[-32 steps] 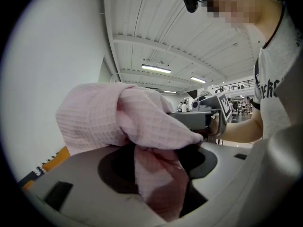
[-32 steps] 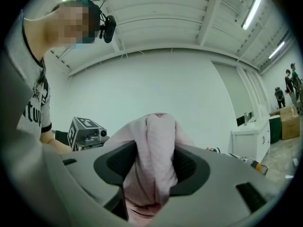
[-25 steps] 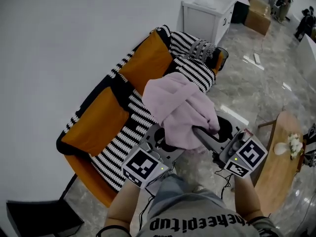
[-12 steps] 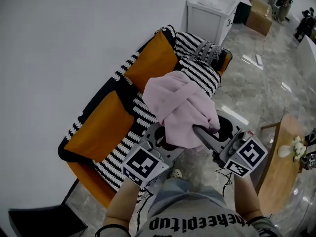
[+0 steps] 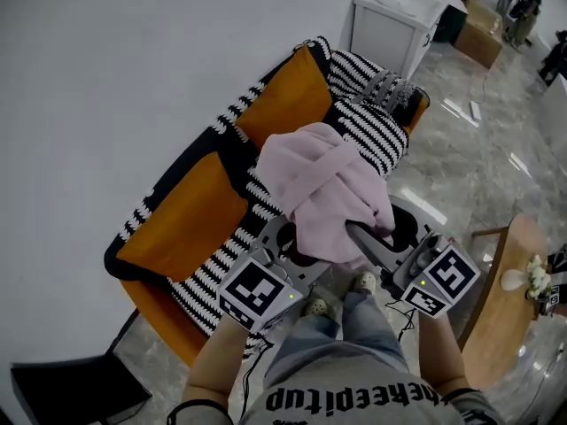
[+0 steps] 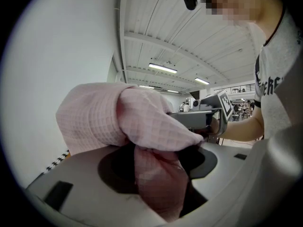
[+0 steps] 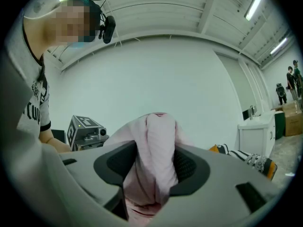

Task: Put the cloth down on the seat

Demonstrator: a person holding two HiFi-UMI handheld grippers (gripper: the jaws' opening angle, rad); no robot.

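A bunched pink waffle-weave cloth [image 5: 323, 189] is held up in the air between both grippers, over the front of the sofa seat [image 5: 266, 206]. My left gripper [image 5: 292, 246] is shut on a fold of the cloth [image 6: 156, 169] at its lower left. My right gripper [image 5: 376, 237] is shut on another fold of the cloth [image 7: 154, 164] at the lower right. The seat has black and white stripes, with orange back cushions [image 5: 190, 220] behind it. The cloth hides the fingertips in the head view.
A white cabinet [image 5: 394, 25] stands past the sofa's far end. A round wooden side table [image 5: 505, 317] with small white objects is at the right. A black box [image 5: 75, 392] sits on the marble floor at the lower left. People stand far off at the top right.
The sofa has drifted slightly up and right in the head view and the person's shoes now show below the grippers. Both grippers still hold the cloth the same way.
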